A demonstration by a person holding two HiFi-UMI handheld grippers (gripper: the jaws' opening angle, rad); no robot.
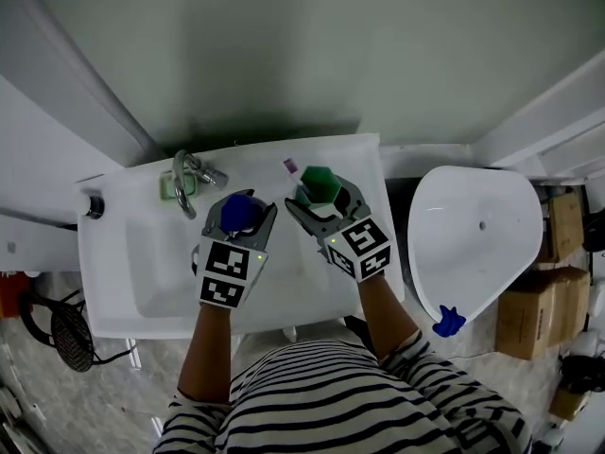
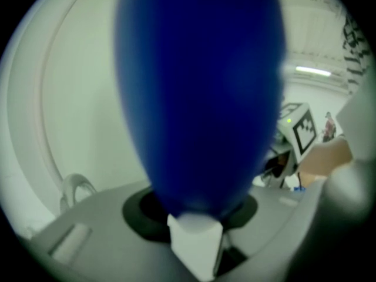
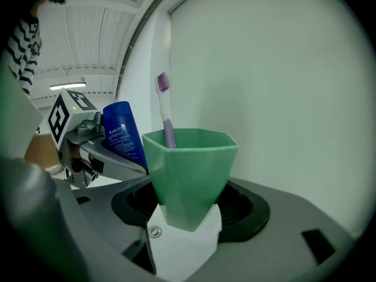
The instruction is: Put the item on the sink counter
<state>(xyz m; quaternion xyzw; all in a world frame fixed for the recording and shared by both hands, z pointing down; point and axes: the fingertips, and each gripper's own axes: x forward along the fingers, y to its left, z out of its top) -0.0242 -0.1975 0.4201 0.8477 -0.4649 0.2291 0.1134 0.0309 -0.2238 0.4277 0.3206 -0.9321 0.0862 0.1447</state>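
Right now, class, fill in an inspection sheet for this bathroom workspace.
Surface: white sink counter, faucet at its back.
Job's things: blue tube and green cup with a toothbrush, both held over the sink.
Clutter: green dish beside the faucet.
Grippers: left tongs shut on the blue tube; right tongs shut on the green cup.
Cables: black cable on the floor, left.
Surroundings: toilet and cardboard boxes at right.

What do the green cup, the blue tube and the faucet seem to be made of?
The cup is likely hard plastic with a matte finish: flat facets, even green colour. The tube is probably soft, smooth plastic: printed face, slight sheen. The faucet seems to be polished metal: bright reflections.
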